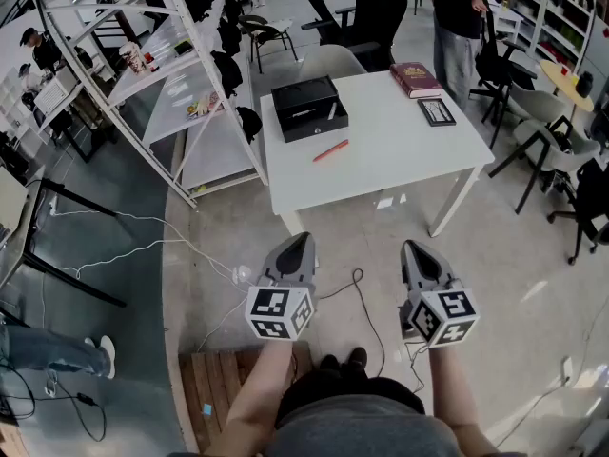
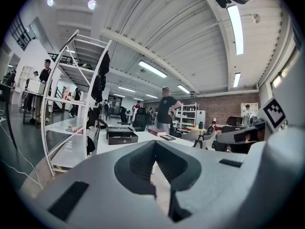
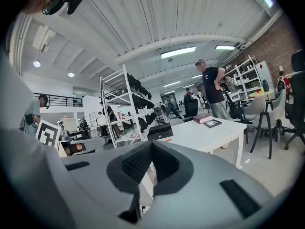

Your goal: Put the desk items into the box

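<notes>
Black box (image 1: pixel 309 108) at the far-left part of the white bench (image 1: pixel 400 160), red pen (image 1: pixel 330 150) just in front of it, maroon book (image 1: pixel 415 78) and dark flat frame (image 1: pixel 436 111) at the far-right corner; cover print too small to read. Pen plain only in the head view; standing person (image 3: pixel 209 87) behind the bench shown at full height only in the gripper views. Left hand-held gripper (image 1: pixel 297 248) and right hand-held gripper (image 1: pixel 416 251) both pressed together on nothing, well short of the near bench edge, with open floor and loose cables (image 1: pixel 357 288) between and a shelf rack (image 1: pixel 157 74) close along the bench's left side.

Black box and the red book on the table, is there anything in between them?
No, nothing. In the head view the black box and the red book sit apart, with only bare white table between them.
</notes>
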